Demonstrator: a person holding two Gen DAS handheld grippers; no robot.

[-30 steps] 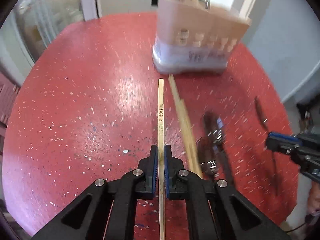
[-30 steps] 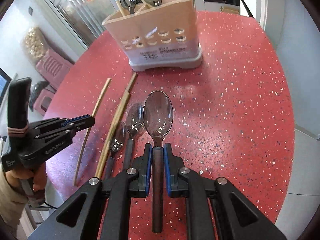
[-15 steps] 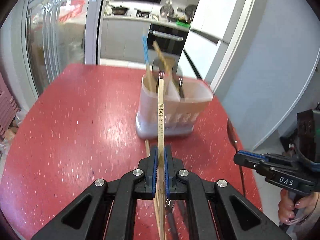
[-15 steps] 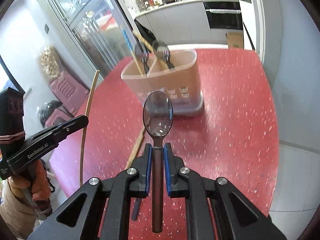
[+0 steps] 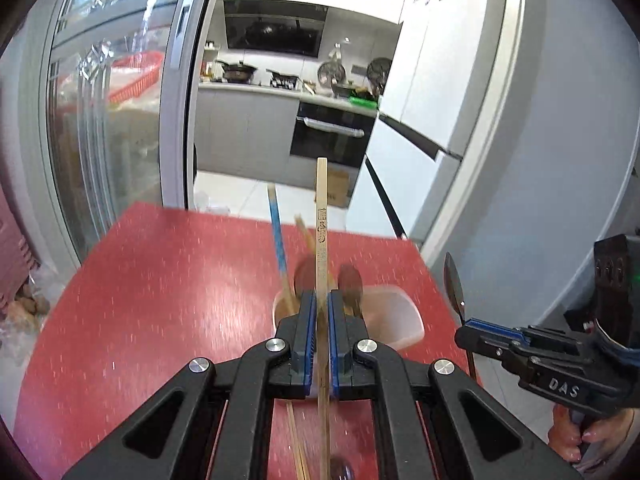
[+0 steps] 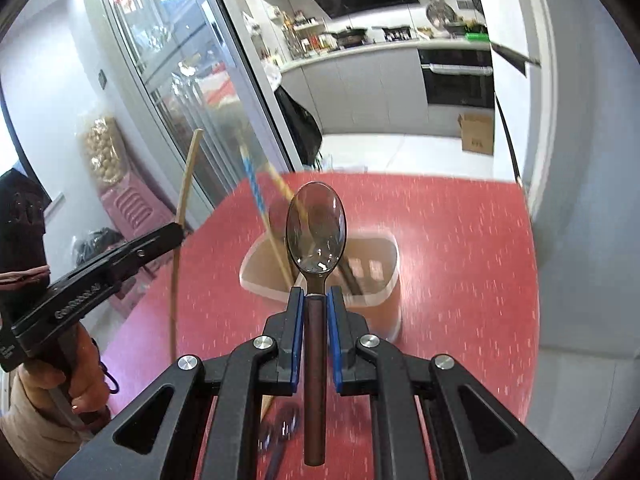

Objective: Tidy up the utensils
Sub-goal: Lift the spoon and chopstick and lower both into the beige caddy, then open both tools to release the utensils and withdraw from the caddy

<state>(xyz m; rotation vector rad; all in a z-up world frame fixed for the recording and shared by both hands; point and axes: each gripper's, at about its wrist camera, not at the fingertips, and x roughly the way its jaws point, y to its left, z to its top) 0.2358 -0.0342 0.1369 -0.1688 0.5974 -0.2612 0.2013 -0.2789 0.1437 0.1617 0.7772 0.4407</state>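
Note:
My left gripper (image 5: 318, 312) is shut on a wooden chopstick (image 5: 321, 216) that points up and forward, above the tan utensil holder (image 5: 394, 326). My right gripper (image 6: 316, 304) is shut on a dark-handled spoon (image 6: 316, 232), its bowl upright above the same holder (image 6: 380, 272). The holder stands on the red speckled table (image 5: 160, 280) and holds a blue-patterned chopstick (image 5: 277, 236), wooden chopsticks and spoons. Each gripper shows in the other's view: the right gripper (image 5: 464, 330) with its spoon, the left gripper (image 6: 178, 232) with its chopstick (image 6: 184, 200).
More chopsticks (image 5: 298, 452) and a spoon (image 6: 280, 436) lie on the table below the grippers. A glass door (image 5: 100, 120) stands left, a grey wall (image 5: 540, 200) right, a kitchen counter beyond the table's far edge.
Both grippers have risen and tilted up with their utensils, from low over the table to above the holder. The holder now sits lower in both views.

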